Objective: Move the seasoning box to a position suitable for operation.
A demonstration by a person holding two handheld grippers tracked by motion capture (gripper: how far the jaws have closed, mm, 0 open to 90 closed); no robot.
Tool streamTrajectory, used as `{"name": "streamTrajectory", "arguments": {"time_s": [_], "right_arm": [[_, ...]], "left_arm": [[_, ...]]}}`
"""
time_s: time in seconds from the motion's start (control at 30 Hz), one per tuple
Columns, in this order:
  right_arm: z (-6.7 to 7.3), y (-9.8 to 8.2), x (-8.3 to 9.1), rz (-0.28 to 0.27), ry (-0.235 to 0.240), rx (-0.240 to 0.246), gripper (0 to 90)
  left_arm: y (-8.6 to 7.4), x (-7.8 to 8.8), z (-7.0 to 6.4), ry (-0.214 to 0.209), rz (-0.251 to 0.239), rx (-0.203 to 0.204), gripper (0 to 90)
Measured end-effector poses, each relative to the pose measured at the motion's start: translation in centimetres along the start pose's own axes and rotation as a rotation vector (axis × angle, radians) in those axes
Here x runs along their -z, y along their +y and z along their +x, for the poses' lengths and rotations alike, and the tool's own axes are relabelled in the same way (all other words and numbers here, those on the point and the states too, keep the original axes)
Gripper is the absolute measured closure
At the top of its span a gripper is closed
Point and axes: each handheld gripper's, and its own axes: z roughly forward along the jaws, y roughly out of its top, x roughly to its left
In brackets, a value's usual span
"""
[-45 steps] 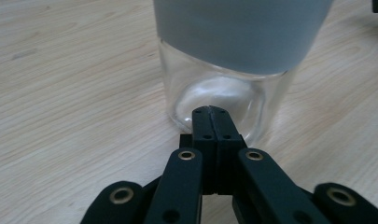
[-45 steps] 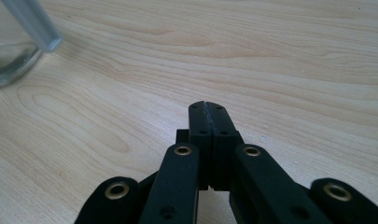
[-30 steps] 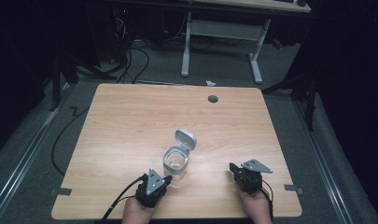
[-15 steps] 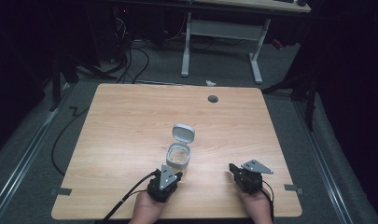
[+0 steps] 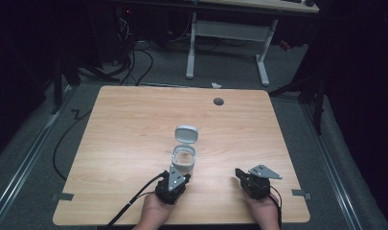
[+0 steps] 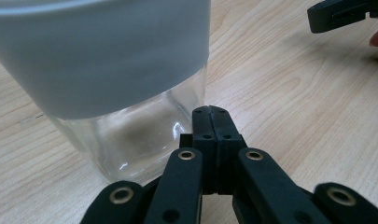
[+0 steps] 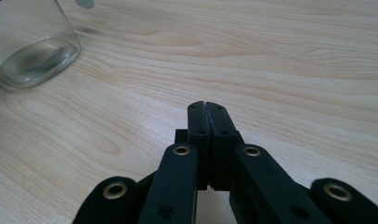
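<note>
Two grippers down at the near edge of the table, each held in a hand coming in from the bottom. Left gripper (image 5: pixel 181 175) has its jaws pressed flat together with nothing between them, and you can see that really clearly in the left gripper view (image 6: pixel 210 114), where the two black tips meet in a single seam. Right gripper (image 5: pixel 239 173) is the same deal, jaws pressed together on nothing, tips meeting over bare wood in its own view (image 7: pixel 206 108).

The glass jar (image 5: pixel 183 160) is right in front of the left gripper's tips, basically just beyond them. From the left gripper view the jar (image 6: pixel 130 79) sits just to the left of the closed tips and very close; can't tell if it's actually touching them. It's clear glass with squarish rounded corners and a pale grey collar around the top. Its flip lid (image 5: pixel 187 133) is hinged open and stands up on the far side of the jar.

The right gripper is well apart from the jar, off to the right. In its view the jar's lower corner (image 7: pixel 30 44) shows at the upper left, a good stretch of wood between them.

Everything sits on a light wooden table (image 5: pixel 134 120) with a small round cable hole (image 5: pixel 218 101) near the far edge.
</note>
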Motion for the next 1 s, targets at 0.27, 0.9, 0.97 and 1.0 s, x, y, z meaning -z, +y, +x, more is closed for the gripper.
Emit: {"name": "streamTrajectory", "arguments": {"time_s": [0.27,0.9,0.97,1.0], "right_arm": [[0.0,0.0,0.0,0.000,0.001,0.007,89.5],[1.3,0.7,-0.6,-0.001,0.037,0.029,89.9],[1.6,1.0,-0.8,-0.009,0.039,0.031,89.9],[2.0,1.4,-1.0,-0.011,0.043,0.036,89.9]], "left_arm": [[0.2,-0.2,0.0,-0.004,-0.010,0.000,90.0],[2.2,3.0,5.6,0.116,-0.071,0.052,90.0],[2.2,2.5,5.5,0.118,-0.072,0.038,90.0],[2.2,2.2,5.5,0.118,-0.071,0.039,90.0]]}}
